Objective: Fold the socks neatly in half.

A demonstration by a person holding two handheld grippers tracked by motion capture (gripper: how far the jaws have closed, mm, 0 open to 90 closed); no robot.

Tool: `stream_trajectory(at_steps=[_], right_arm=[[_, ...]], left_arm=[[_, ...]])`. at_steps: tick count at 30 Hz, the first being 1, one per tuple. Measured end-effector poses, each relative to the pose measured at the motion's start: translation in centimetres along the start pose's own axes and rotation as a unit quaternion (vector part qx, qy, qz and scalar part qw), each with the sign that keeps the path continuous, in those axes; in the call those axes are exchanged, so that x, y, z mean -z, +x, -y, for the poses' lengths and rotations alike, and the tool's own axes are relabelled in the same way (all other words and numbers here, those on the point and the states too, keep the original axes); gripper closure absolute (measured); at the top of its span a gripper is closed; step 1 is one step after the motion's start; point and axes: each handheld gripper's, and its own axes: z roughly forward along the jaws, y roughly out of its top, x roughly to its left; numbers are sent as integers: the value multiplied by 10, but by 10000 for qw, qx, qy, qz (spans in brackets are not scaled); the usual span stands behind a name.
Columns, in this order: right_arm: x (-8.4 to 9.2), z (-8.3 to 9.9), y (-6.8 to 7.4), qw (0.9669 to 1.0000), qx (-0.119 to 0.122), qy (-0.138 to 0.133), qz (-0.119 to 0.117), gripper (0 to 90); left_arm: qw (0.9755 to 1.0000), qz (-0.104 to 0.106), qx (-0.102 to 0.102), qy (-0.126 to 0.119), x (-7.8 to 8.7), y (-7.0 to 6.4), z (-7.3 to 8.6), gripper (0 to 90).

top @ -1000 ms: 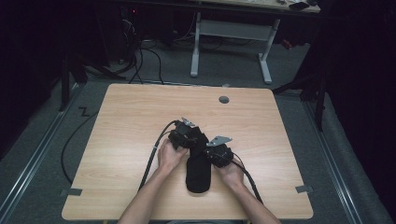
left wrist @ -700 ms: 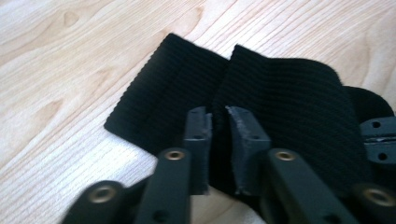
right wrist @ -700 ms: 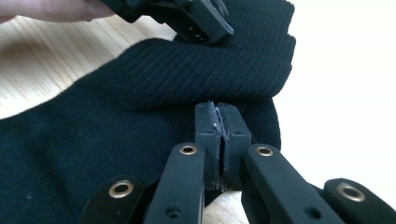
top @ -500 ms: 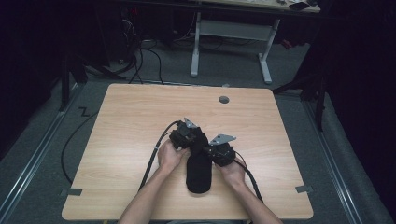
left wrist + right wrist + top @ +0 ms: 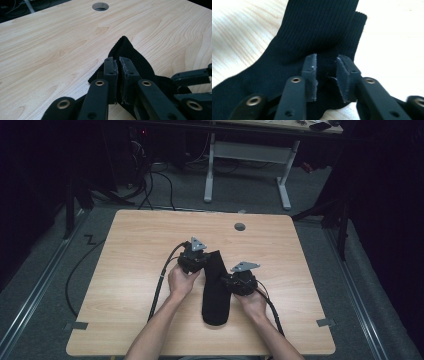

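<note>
From above, my left claw and right claw hide their own tips against the black sock, so I can't read the grip there. The sock lies lengthwise on the bench, between my two hands, its toe end towards me. A round cable hole sits well beyond it; cables trail off the near edge. In the left gripper view the left claw's jaws are pressed together on a raised peak of ribbed fabric. In the right gripper view the right claw has just been opening: its pads stand apart, sock between them.
</note>
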Motion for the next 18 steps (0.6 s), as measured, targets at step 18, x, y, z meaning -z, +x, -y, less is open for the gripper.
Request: stream_trajectory(at_steps=[18], right_arm=[[-9,-16,7,9995,224,213,-24,893]], left_arm=[[9996,61,48,-271,16,7,-2,842]])
